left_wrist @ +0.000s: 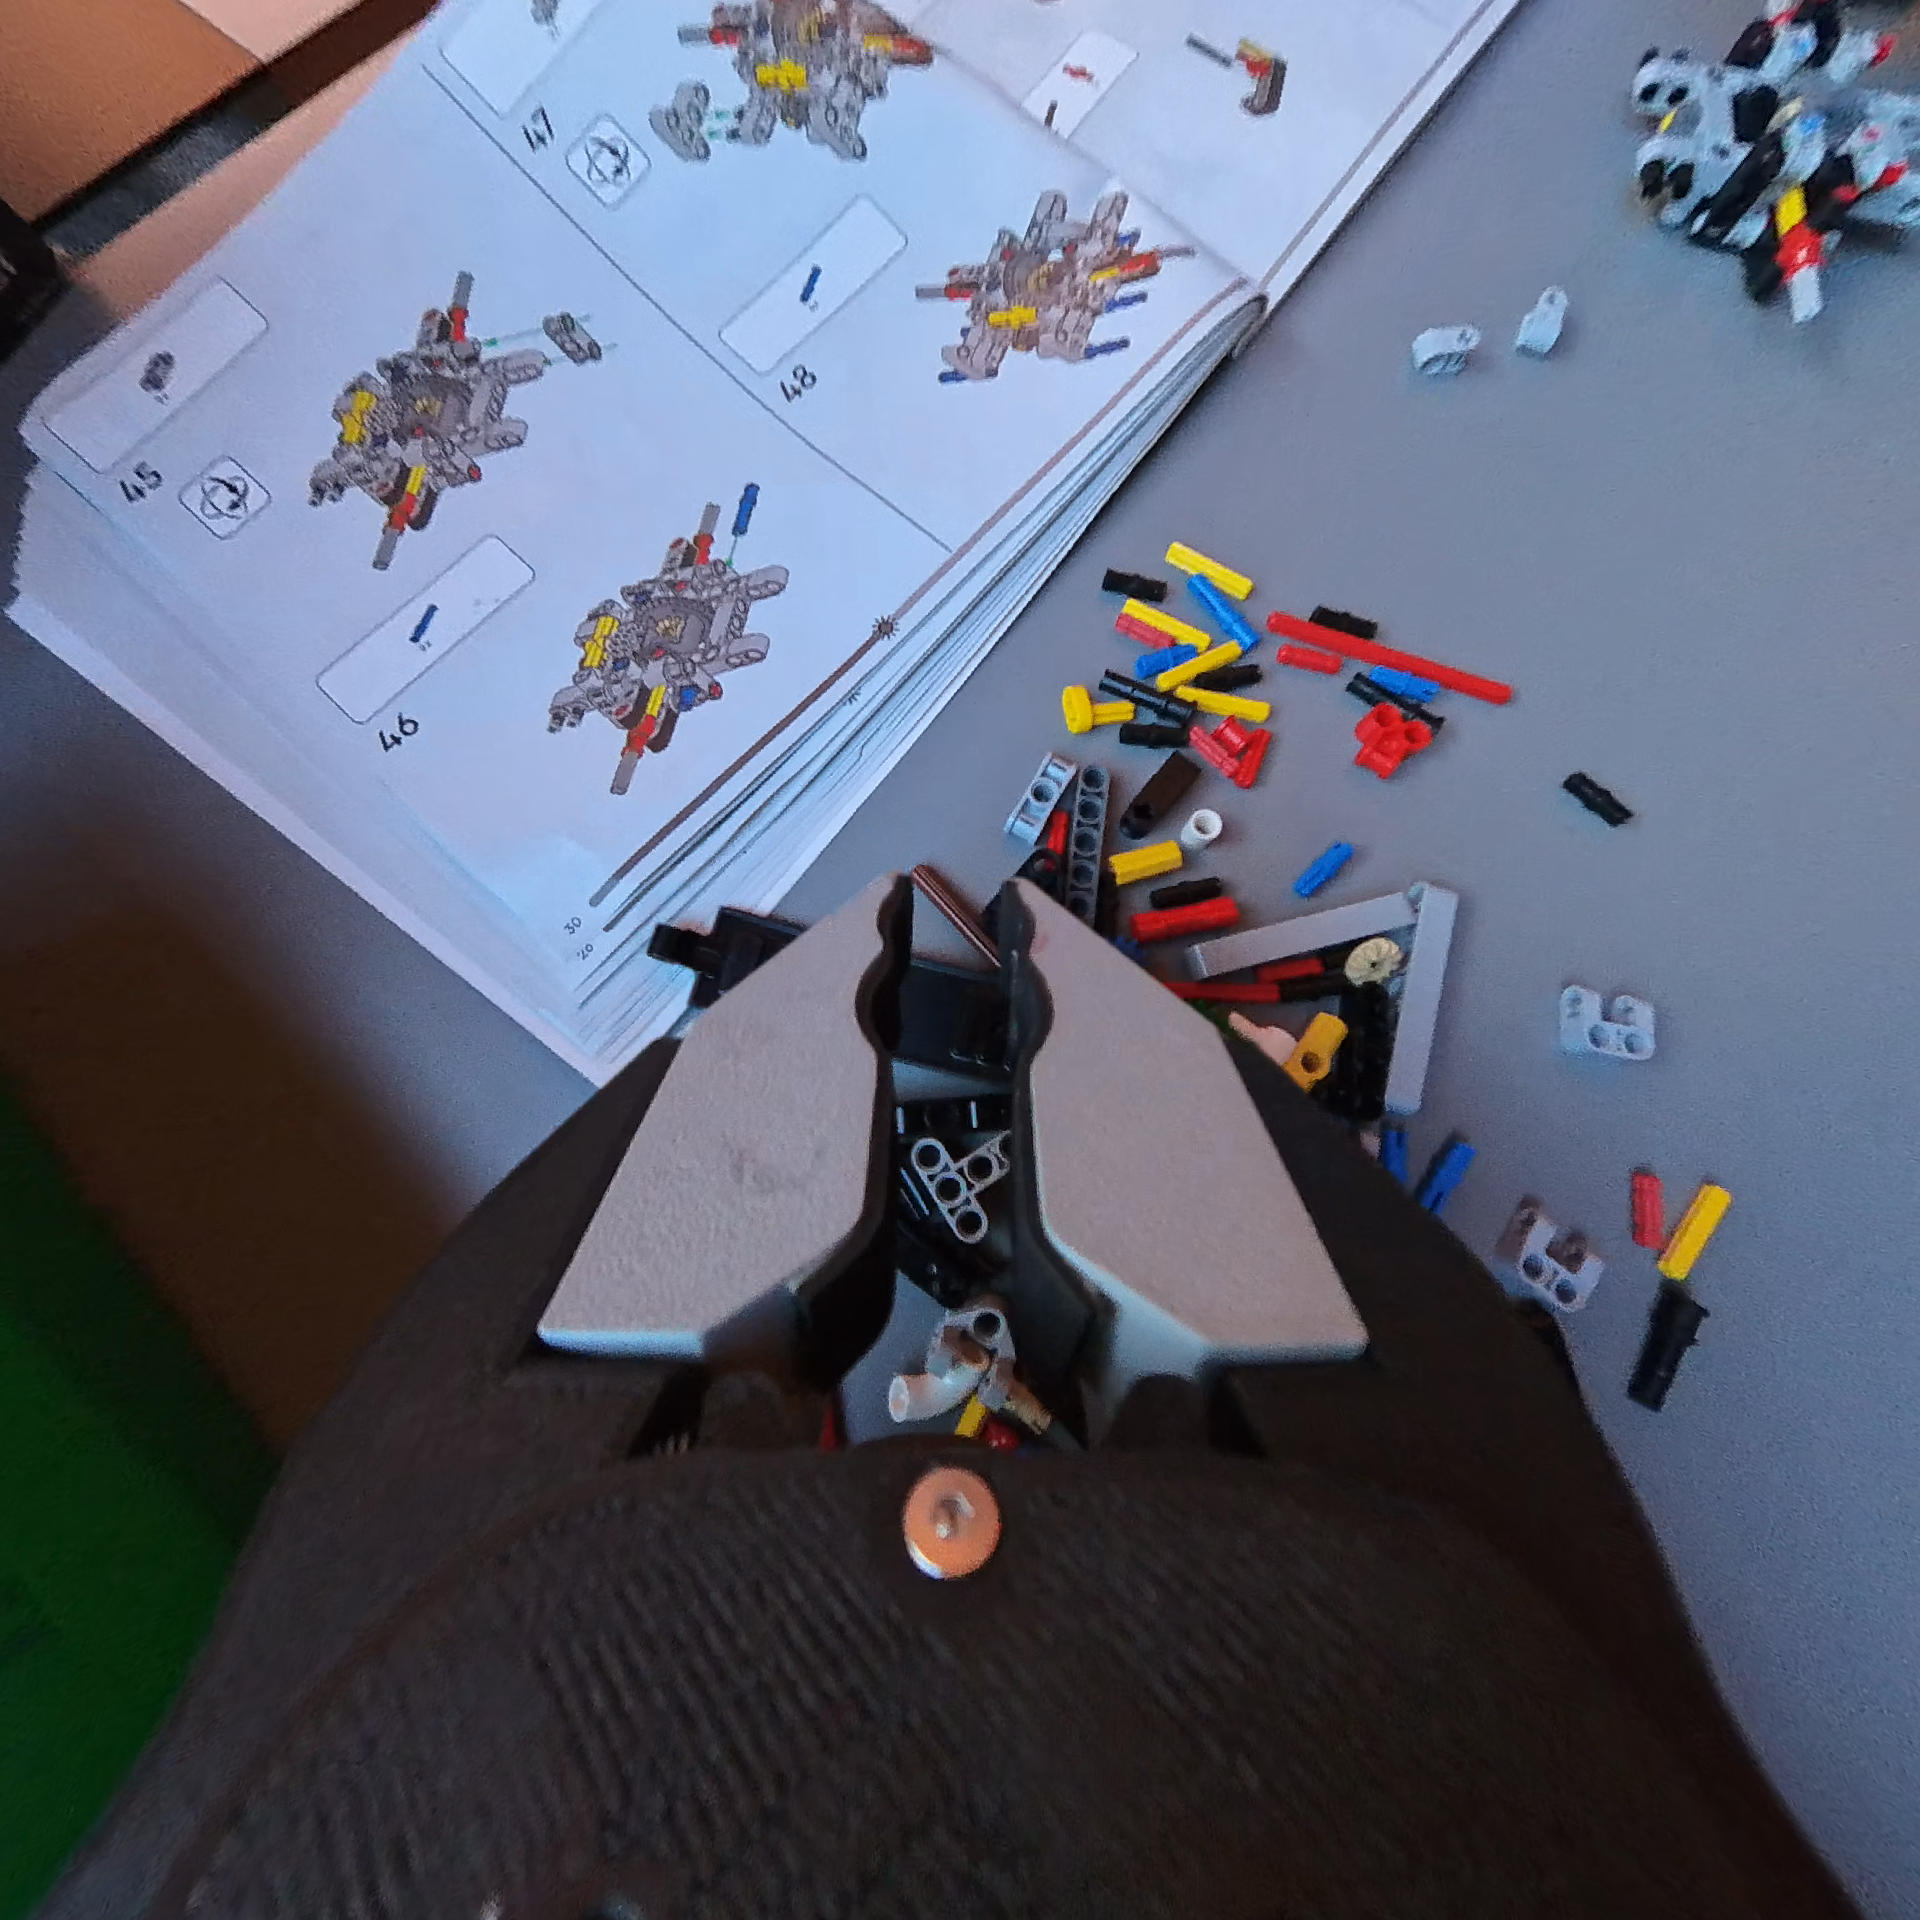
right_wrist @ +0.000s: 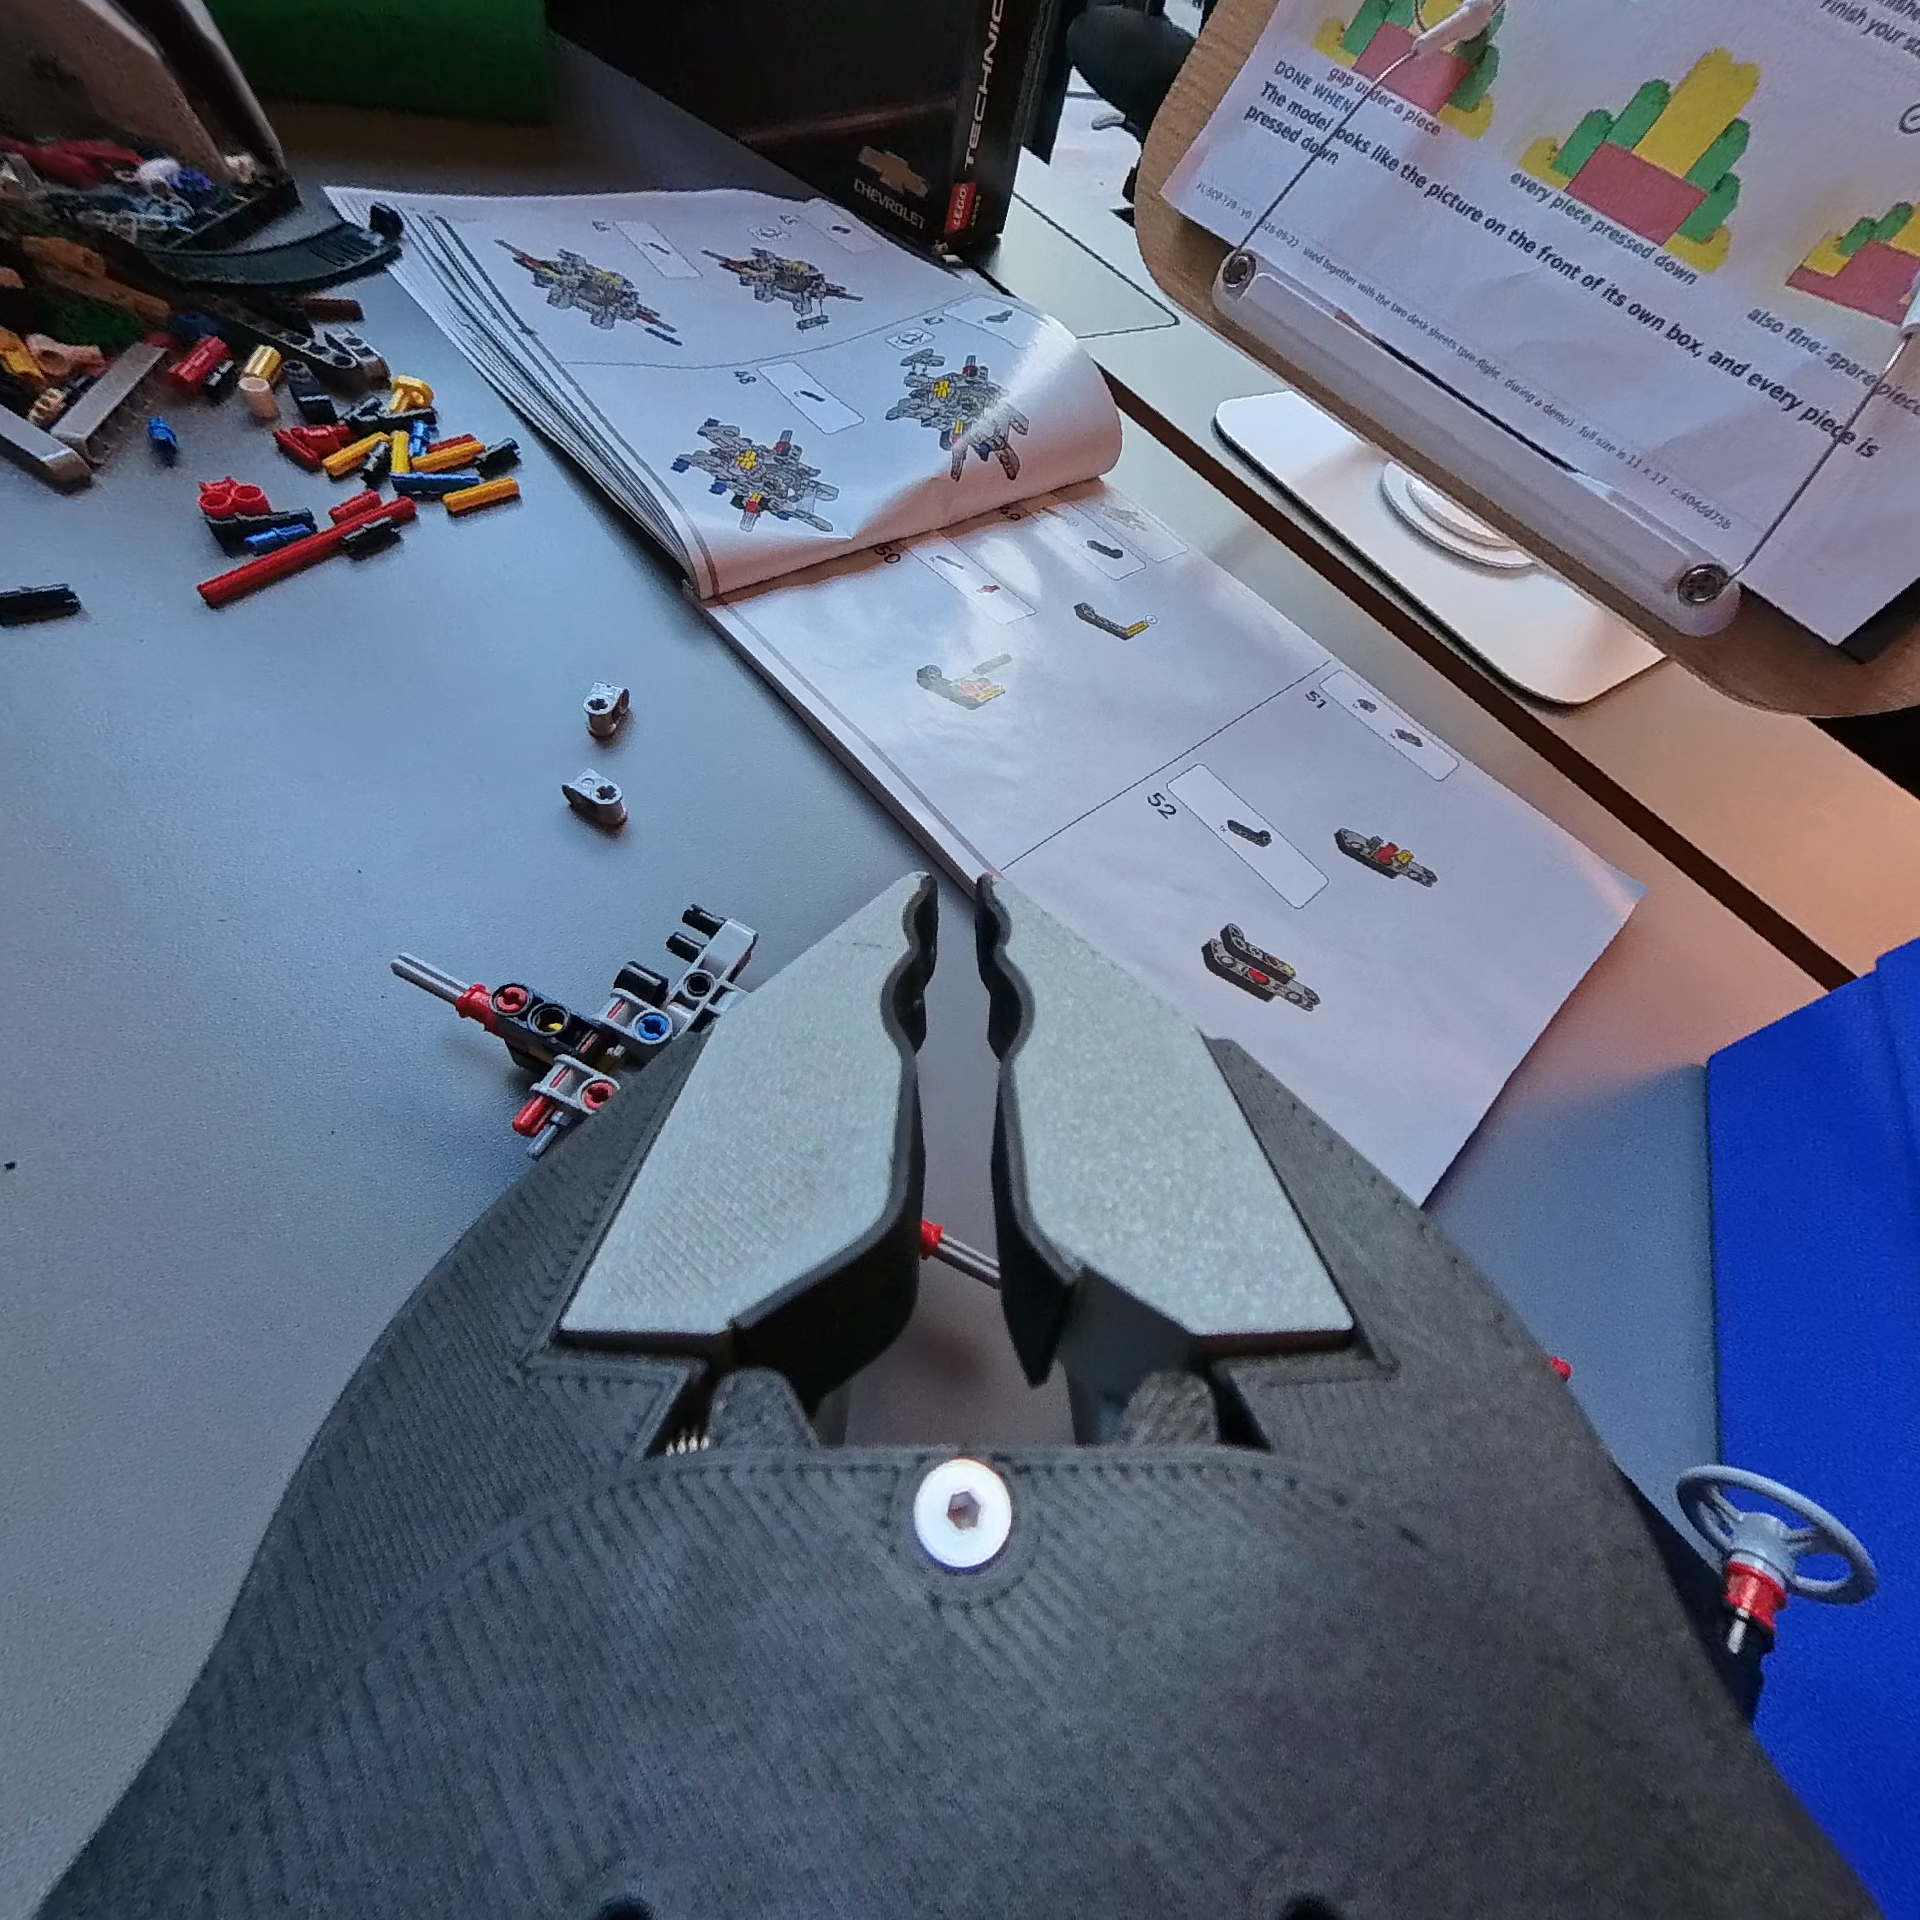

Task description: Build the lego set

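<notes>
My left gripper hangs over a heap of small building pieces beside an open instruction booklet. Its pads are closed on a black panel piece that fills the gap between them and sticks out behind the left finger. A thin brown axle slants across just past the tips. My right gripper is shut with only a thin slit between the pads and nothing in it. It hovers over the table at the booklet's edge. A small built assembly lies just left of it, partly under its left finger.
Loose red, yellow, blue and black pins and a grey frame lie right of the left gripper. Two small grey connectors lie on the table. A monitor stand, a black box and a blue sheet with a grey steering wheel border the area. Some 35 cm of space lies between my two pairs of fingers.
</notes>
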Tool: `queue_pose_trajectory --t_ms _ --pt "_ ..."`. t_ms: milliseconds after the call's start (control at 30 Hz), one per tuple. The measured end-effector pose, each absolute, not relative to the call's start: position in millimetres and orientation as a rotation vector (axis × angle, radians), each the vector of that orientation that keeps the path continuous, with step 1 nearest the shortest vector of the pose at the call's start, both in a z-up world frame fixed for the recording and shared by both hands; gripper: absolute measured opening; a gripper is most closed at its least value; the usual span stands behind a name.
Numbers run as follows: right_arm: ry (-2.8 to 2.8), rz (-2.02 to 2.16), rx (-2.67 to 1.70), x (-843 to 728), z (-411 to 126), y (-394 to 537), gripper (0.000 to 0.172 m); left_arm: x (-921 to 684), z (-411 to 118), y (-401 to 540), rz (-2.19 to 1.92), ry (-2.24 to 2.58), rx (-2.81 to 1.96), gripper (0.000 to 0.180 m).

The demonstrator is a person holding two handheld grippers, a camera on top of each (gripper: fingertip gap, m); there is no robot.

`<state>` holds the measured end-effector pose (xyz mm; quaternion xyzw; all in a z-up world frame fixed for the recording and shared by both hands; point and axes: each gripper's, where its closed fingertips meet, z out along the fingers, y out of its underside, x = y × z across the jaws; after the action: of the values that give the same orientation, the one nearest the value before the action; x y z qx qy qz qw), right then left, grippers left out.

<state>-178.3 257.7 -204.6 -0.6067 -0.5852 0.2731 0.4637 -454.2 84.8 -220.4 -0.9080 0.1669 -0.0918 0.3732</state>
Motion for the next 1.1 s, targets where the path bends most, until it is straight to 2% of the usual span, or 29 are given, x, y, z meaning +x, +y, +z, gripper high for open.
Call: queue_pose_trajectory --t_ms 533,833,1100 --pt "-1.441 0.670 -1.493 -178.5 -205.4 257.5 0.003 -462.6 -173.3 95.3 -0.255 0.318 -2.090 0.014" --pt "-1.446 0.670 -1.494 -178.8 -206.0 256.8 0.004 -454.2 -175.3 91.9 -0.262 0.374 -2.107 0.011" --pt "-1.445 0.703 -1.484 -179.9 -202.8 252.3 0.004 -443.0 -199.4 66.3 -0.285 0.443 -2.236 0.011"
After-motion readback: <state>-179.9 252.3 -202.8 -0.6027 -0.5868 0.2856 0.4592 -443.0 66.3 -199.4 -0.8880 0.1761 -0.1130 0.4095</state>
